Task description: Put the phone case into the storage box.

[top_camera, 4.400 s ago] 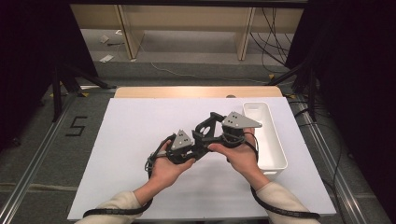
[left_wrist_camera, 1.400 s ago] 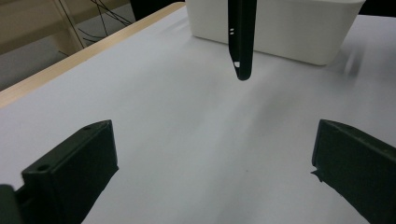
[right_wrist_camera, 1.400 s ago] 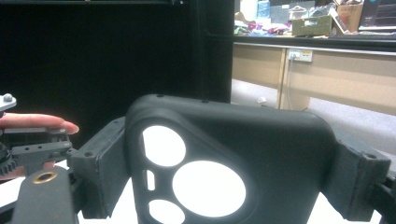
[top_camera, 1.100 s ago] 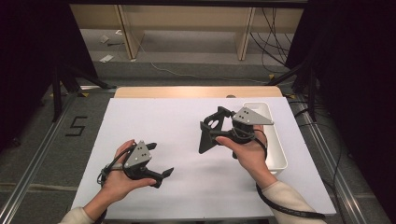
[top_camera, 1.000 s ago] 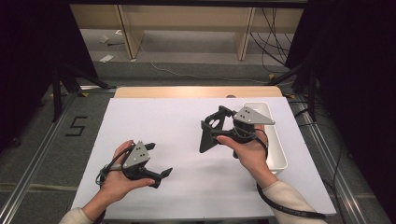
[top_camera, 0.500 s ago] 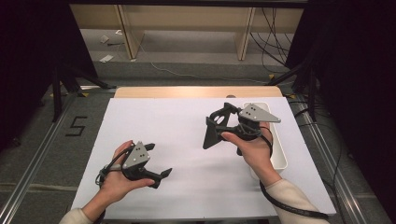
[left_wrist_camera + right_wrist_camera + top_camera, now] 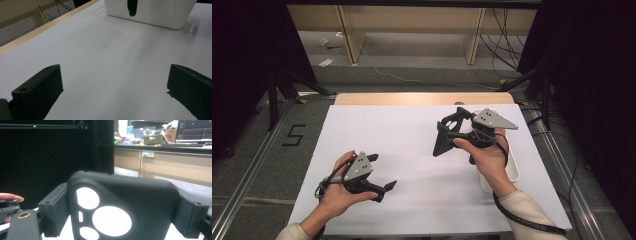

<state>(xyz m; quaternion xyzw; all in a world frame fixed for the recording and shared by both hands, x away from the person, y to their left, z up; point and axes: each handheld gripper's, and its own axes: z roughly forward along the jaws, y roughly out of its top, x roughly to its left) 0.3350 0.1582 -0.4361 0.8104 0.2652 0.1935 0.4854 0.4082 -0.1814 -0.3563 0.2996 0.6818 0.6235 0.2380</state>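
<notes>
At lower left of the high view, the left gripper [image 7: 384, 189] rests released on the white tabletop [image 7: 412, 130], out of the way; right of centre, the right gripper [image 7: 447, 134] grasps a black phone case [image 7: 120, 207], lifted beside the white bin [image 7: 513, 172], seemingly for inspection.
</notes>
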